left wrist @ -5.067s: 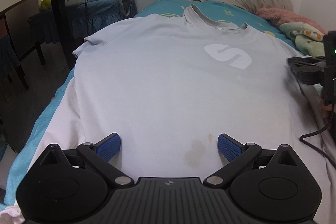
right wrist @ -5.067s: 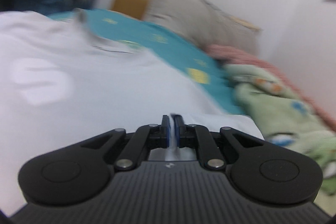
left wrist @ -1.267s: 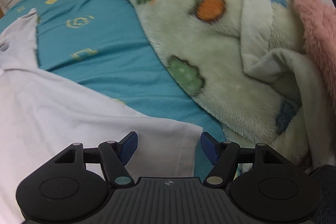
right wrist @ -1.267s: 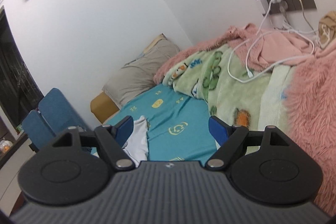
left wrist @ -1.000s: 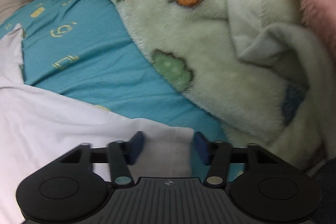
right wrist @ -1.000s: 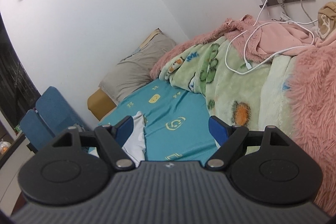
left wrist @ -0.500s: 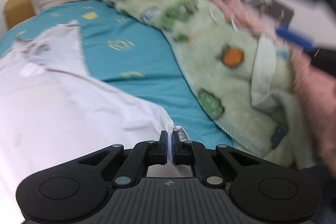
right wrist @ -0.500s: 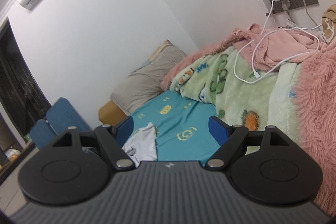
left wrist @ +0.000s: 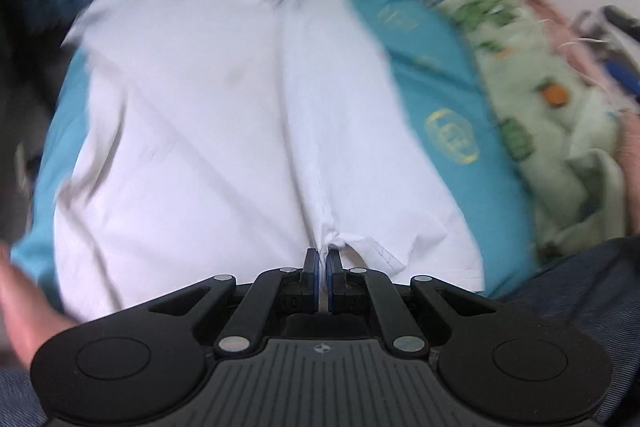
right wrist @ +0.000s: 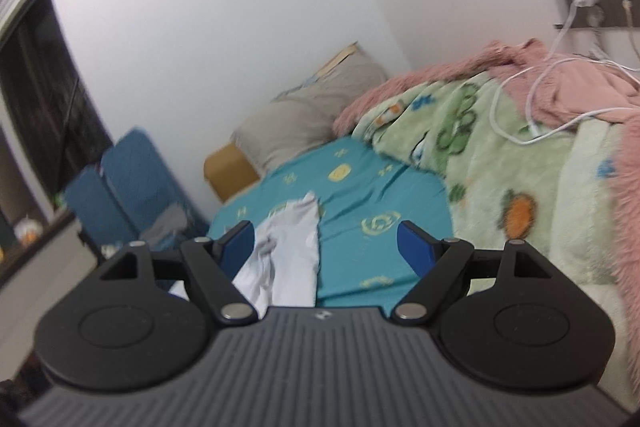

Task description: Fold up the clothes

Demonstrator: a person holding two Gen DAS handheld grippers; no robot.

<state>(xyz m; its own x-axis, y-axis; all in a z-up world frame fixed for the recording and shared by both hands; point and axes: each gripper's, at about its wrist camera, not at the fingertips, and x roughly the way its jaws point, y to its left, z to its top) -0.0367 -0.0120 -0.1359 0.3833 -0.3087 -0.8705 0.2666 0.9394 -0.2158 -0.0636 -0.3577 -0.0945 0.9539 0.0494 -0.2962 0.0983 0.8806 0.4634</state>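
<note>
Left gripper (left wrist: 322, 262) clamped on a bunched hem corner of the white T-shirt (left wrist: 248, 115), which lies spread along the teal bedsheet (left wrist: 448, 95); right gripper (right wrist: 326, 239) jaws wide apart, holding nothing — aimed over the bed toward the pillow (right wrist: 296, 123). Likely risk: with a single pinch point, the thin cloth may slip out or drag crooked, leaving a skewed, creased fold; the green blanket (left wrist: 540, 99) nearby could snag it. No legible writing — the frames are blurred.

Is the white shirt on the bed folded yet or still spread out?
Partly folded. The white shirt has one side doubled over its middle, and the left gripper is shut on its edge.
</note>
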